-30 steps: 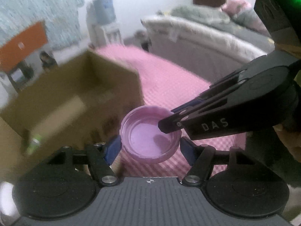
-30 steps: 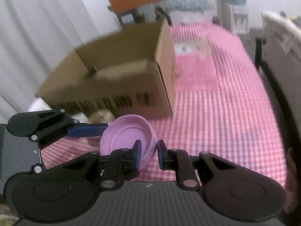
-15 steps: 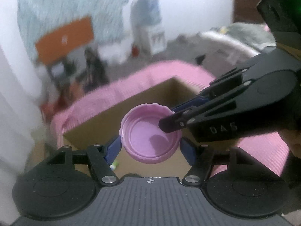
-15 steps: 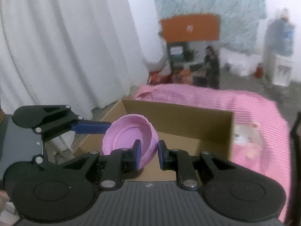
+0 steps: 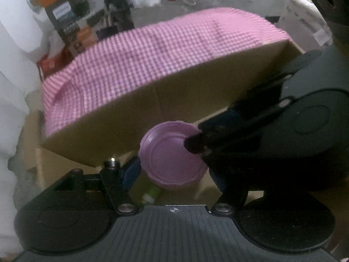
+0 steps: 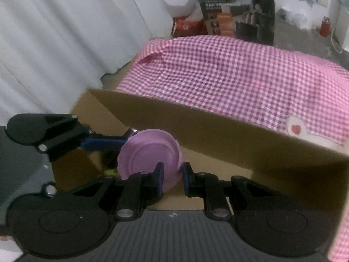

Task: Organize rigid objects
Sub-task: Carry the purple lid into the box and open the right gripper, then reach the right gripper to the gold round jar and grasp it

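While the pink lid (image 6: 150,157) hangs over the open cardboard box (image 6: 218,137), both tools have a share in it. The right gripper (image 6: 172,179) is clamped on the lid's rim, one blue pad inside the wall and one outside, its jaws nearly together. The left gripper (image 5: 172,174) straddles the lid across its full width; its near pad sits against the lid's edge, but the far pad is hidden behind the other tool, so I cannot tell whether it truly presses or only brackets.

As for handling, the lid looks like thin moulded plastic: light, stiff enough to keep its round shape, smooth and probably a little slippery on its flat face. The rim is the sensible place to hold it (the threaded wall gives the pads something to bite), and a pinch there needs little force. Squeezing across the diameter risks the lid popping out sideways or tilting.

It seems unlikely to break if released from this height. Down in the box a small green-and-white object (image 5: 152,193) lies on the bottom, just under the lid, and the pink checked cloth (image 6: 229,76) covers the table beyond.
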`<act>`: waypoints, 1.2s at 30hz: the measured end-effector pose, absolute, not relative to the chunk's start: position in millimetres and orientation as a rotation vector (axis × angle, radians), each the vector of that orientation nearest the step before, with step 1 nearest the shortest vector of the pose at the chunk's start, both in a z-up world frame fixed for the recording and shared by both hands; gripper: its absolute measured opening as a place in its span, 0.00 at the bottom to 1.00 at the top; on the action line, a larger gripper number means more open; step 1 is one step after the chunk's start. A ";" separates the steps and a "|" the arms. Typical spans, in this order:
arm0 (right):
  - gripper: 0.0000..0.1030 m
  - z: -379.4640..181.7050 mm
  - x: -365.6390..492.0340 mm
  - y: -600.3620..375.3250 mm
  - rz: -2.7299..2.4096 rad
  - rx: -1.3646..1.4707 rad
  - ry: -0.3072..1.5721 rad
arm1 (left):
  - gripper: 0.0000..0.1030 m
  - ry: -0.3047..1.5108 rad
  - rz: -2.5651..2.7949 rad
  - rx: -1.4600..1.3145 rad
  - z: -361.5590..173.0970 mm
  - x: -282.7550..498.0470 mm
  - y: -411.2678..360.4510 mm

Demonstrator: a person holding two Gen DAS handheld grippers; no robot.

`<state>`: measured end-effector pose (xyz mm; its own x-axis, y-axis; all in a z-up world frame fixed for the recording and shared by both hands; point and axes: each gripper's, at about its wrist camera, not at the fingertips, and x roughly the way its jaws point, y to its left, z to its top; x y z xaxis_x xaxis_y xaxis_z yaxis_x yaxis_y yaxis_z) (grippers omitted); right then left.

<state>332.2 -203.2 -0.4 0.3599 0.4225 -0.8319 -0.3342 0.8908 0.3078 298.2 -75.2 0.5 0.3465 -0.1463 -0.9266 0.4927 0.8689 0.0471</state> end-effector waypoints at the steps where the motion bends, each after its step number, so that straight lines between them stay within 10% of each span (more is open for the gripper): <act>1: 0.20 -2.5 334.1 -200.8 0.488 0.090 1.099 | 0.68 1.148 -0.418 0.356 -2.4 298.8 -75.1; 16: 0.24 62.4 279.8 -235.1 0.489 0.210 0.928 | 0.77 0.895 -0.402 0.322 80.5 256.9 -55.4; 20: 0.56 101.9 223.4 -257.6 0.481 0.254 0.799 | 0.77 0.799 -0.427 0.285 115.0 224.4 -42.7; 25: 0.62 134.3 143.6 -277.5 0.479 0.272 0.669 | 0.78 0.712 -0.448 0.286 142.6 167.8 -32.7; 29: 0.65 134.8 86.6 -287.9 0.475 0.308 0.616 | 1.00 0.694 -0.455 0.277 140.9 129.1 -24.5; 36: 0.65 85.1 24.2 -295.8 0.427 0.422 0.646 | 1.00 0.674 -0.456 0.290 86.7 57.7 -34.1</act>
<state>24.2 -295.8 85.1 0.7192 0.5011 -0.4814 -0.2458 0.8315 0.4982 57.7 -34.1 86.7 0.6893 -0.3096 -0.6550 0.4931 0.8628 0.1110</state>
